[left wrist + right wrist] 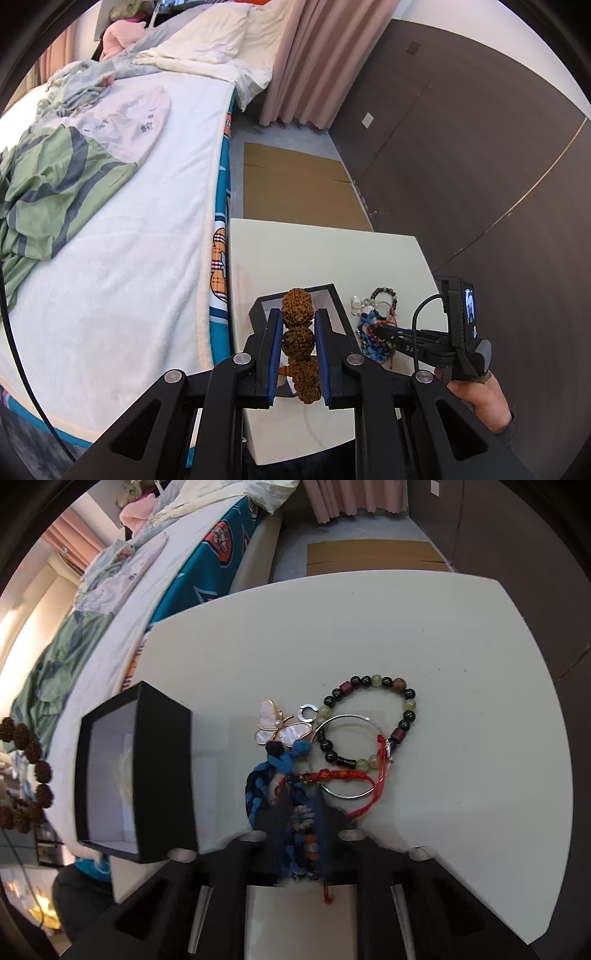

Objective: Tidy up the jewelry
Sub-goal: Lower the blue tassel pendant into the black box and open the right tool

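Note:
My left gripper (297, 315) is shut on a bracelet of large brown walnut-like beads (297, 332) and holds it above the open black box (334, 291). The same bracelet shows at the left edge of the right wrist view (27, 771). The box (162, 775) has a white lining and stands on the white table (406, 627). My right gripper (301, 812) is closed around a blue braided cord with small beads (273, 775) in the jewelry pile. The pile holds a butterfly brooch (280, 729), a dark bead bracelet (373, 720), a silver hoop (347, 757) and a red cord (332, 775).
The bed (129, 240) with white blanket and green clothes runs along the table's left side. Flat cardboard (295, 184) lies on the floor beyond the table. A dark wall (480, 147) stands to the right. The right gripper and hand show in the left wrist view (461, 332).

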`<state>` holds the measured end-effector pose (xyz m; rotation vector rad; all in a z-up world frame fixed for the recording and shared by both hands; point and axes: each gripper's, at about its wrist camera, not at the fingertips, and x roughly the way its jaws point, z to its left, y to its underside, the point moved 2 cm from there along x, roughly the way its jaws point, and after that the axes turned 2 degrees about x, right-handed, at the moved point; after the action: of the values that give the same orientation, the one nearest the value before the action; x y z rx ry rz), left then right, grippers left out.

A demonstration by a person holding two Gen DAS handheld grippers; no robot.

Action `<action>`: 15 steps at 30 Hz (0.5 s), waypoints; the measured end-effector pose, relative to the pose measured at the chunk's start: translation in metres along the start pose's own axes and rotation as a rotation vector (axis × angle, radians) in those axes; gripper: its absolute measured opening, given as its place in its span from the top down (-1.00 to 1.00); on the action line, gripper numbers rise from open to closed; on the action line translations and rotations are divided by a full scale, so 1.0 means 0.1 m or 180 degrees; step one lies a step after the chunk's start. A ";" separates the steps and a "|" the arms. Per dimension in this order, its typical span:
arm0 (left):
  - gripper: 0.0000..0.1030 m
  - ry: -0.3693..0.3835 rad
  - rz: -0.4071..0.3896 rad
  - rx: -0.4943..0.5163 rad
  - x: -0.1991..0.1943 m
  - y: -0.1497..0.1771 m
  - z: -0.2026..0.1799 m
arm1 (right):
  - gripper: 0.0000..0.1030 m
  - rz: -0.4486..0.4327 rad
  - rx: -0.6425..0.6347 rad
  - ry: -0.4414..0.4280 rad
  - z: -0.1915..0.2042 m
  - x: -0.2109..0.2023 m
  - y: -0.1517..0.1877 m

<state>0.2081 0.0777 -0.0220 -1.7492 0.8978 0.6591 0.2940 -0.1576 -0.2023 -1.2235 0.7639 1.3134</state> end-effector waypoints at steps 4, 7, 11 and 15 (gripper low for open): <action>0.66 0.0019 -0.0005 0.0016 -0.01 0.00 -0.01 | 0.84 -0.0167 -0.0035 -0.0090 0.07 -0.18 -0.01; 0.66 0.0034 -0.0011 0.0034 -0.02 0.01 0.00 | 0.84 -0.0338 -0.0089 -0.0230 0.18 -0.40 -0.01; 0.66 0.0019 -0.0033 0.0014 -0.06 0.02 0.04 | 0.85 -0.0536 -0.0159 -0.0462 0.32 -0.67 -0.01; 0.66 -0.0008 -0.0055 -0.0014 -0.10 0.02 0.08 | 0.85 -0.0718 -0.0207 -0.0665 0.48 -0.90 -0.04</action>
<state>0.2008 0.0871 -0.0178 -1.7577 0.8791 0.6522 0.2724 -0.1376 -0.1043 -1.1651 0.4242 1.2625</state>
